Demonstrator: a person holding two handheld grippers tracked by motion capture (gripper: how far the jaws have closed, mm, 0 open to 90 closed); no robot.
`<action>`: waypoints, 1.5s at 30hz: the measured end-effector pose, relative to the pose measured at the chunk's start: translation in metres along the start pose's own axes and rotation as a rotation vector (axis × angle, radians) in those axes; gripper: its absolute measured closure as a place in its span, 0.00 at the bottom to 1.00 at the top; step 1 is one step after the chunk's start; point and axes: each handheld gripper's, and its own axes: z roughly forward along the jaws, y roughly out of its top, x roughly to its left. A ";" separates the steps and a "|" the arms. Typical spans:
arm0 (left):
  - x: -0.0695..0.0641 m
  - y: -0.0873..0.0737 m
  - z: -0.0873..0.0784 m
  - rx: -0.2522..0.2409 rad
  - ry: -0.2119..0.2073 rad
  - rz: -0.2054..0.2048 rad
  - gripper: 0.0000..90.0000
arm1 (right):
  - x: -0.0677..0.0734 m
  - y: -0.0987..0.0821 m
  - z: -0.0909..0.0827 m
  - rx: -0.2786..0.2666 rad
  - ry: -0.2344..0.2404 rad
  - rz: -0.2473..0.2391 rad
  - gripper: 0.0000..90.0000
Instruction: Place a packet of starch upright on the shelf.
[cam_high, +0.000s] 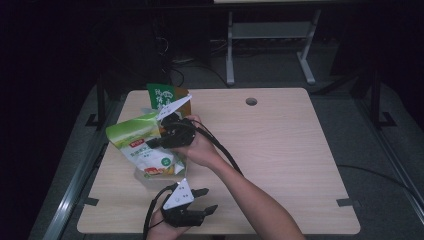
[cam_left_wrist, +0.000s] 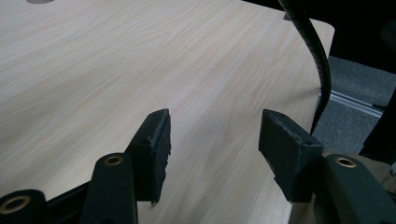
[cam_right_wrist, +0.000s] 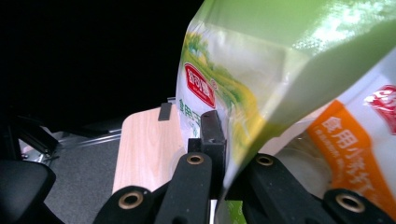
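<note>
A green and white food bag (cam_high: 137, 140) hangs tilted over the left part of the wooden table (cam_high: 280, 150). My right gripper (cam_high: 156, 142) is shut on its edge, reaching in from the right. In the right gripper view the black jaws (cam_right_wrist: 223, 140) pinch the bag's (cam_right_wrist: 261, 79) folded edge. A packet with an orange label (cam_right_wrist: 350, 149) lies right behind it. Near the table's front edge, my left gripper (cam_high: 209, 200) is open and points right, with nothing between its pads (cam_left_wrist: 156, 149) over bare wood.
A dark green packet (cam_high: 160, 95) stands behind the bag at the table's back left. Another packet (cam_high: 157, 172) lies under the bag. A round hole (cam_high: 251, 101) is near the back edge. The right gripper's cable (cam_left_wrist: 320, 56) crosses by the table's right edge.
</note>
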 end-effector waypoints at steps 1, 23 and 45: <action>0.000 0.000 0.000 0.000 -0.001 0.000 0.48 | 0.000 -0.001 0.002 -0.003 0.004 0.005 1.00; -0.001 -0.002 0.001 0.007 -0.019 0.000 0.48 | -0.005 -0.030 0.027 0.029 0.005 0.031 0.98; 0.002 -0.004 0.009 0.031 0.011 -0.012 0.46 | -0.004 -0.039 0.007 0.106 -0.019 -0.002 0.97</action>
